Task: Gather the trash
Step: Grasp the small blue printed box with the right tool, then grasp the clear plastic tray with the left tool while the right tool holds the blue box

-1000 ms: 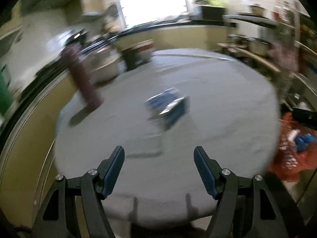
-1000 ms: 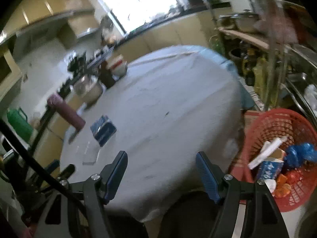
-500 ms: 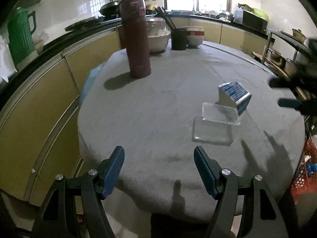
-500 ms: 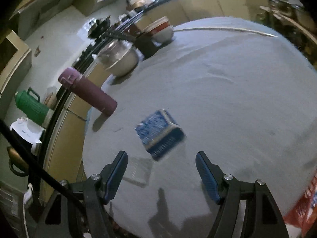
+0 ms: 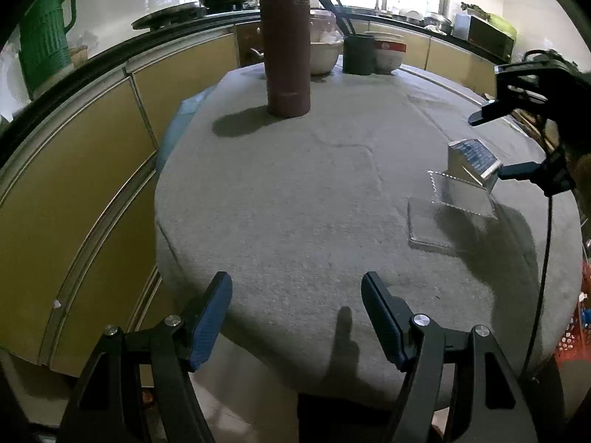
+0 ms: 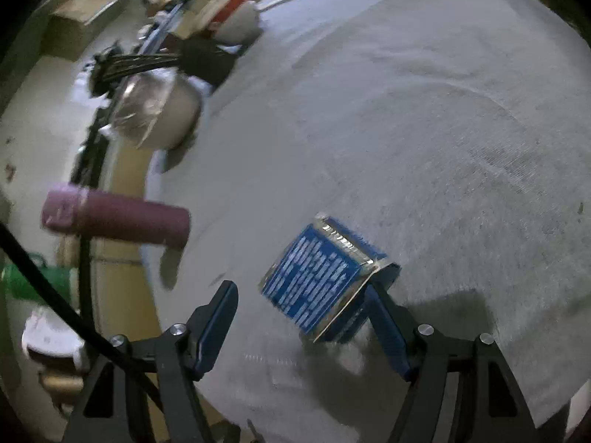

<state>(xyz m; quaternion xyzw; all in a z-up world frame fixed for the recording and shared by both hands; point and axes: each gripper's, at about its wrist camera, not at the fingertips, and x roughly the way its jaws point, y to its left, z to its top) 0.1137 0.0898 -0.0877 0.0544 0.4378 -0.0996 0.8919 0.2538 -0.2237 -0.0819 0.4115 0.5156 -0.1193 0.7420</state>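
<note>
A blue and silver foil packet (image 6: 325, 280) stands on the grey round table (image 6: 424, 129); it also shows at the right in the left wrist view (image 5: 472, 162). A clear plastic wrapper (image 5: 443, 217) lies flat in front of it. My right gripper (image 6: 301, 306) is open, its jaws on either side of the packet, the right finger close to the packet's edge. In the left wrist view the right gripper (image 5: 495, 144) hangs over the packet. My left gripper (image 5: 295, 313) is open and empty over the table's near edge.
A maroon flask (image 5: 286, 40) stands at the table's far left. A bowl (image 5: 325, 55), a dark utensil cup (image 5: 358, 53) and a red-rimmed bowl (image 5: 388, 53) stand at the back. A red basket (image 5: 576, 328) sits low right. Yellow cabinets (image 5: 92, 147) curve along the left.
My right gripper has moved down and forward onto the blue packet, which now sits between its open jaws. My left gripper has swung left and then steadied at the table's edge.
</note>
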